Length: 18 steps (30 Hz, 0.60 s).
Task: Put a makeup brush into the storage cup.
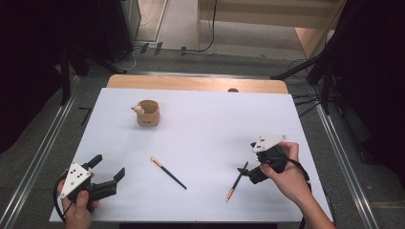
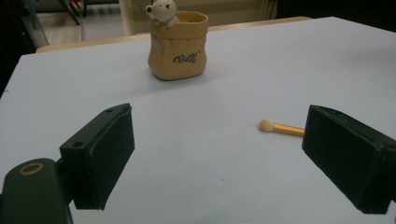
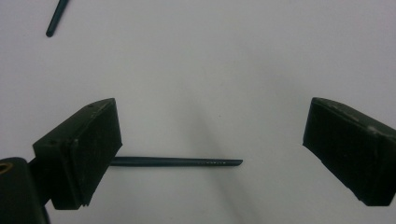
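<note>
Two slim make-up brushes lie on the white table [image 1: 200, 124]. One brush [image 1: 168, 172] lies in the middle with its pale tip toward the far left. The other brush [image 1: 236, 182] lies at the right, tip toward the front edge. My right gripper [image 1: 248, 172] hovers over the dark handle end of that second brush. In the right gripper view it [image 3: 212, 126] is open, and the handle [image 3: 187, 162] lies on the table between the jaws, untouched. My left gripper [image 1: 109, 167] rests at the front left, open and empty. The left gripper view [image 2: 219, 126] faces the first brush's tip [image 2: 280, 127].
A tan pouch-shaped pot [image 1: 147, 113] with a small bear figure on its rim stands at the far left of the table, also seen as the pot [image 2: 178, 46] ahead of the left jaws. The handle end of the other brush [image 3: 56, 18] lies farther off.
</note>
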Each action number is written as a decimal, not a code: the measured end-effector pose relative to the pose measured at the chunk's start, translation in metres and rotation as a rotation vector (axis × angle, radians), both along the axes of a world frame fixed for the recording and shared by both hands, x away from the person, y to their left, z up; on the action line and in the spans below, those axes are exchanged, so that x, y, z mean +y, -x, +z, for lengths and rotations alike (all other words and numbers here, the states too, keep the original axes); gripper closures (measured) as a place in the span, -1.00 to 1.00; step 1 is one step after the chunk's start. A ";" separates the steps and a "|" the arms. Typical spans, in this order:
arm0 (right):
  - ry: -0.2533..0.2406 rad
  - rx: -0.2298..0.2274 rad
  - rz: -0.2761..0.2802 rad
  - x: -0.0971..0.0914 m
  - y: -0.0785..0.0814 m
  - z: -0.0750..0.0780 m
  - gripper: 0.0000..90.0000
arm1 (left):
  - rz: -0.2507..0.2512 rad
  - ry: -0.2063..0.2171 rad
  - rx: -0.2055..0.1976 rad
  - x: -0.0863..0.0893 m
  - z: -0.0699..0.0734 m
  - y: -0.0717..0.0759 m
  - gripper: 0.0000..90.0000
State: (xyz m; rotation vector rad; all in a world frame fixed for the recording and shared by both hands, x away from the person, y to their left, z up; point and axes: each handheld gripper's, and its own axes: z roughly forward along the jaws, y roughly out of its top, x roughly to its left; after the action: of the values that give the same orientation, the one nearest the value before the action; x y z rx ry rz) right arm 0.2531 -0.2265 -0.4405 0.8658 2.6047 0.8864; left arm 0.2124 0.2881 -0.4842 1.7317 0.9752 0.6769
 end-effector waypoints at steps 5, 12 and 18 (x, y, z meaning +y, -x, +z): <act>0.054 0.036 0.039 0.007 -0.007 -0.002 -0.94 | -0.002 0.001 0.005 0.000 -0.001 -0.001 -0.79; 0.127 0.073 0.115 0.019 -0.014 -0.006 -1.00 | -0.001 -0.001 0.005 -0.001 -0.001 -0.001 -0.79; 0.219 0.076 0.190 0.029 -0.016 -0.011 -1.00 | -0.005 -0.005 0.006 -0.003 -0.002 -0.001 -0.79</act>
State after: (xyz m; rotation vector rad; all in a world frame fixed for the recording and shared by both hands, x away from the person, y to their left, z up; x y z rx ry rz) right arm 0.2687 -0.1975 -0.4513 0.6133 2.8193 0.6063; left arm 0.2132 0.2856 -0.4860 1.7410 0.9735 0.6719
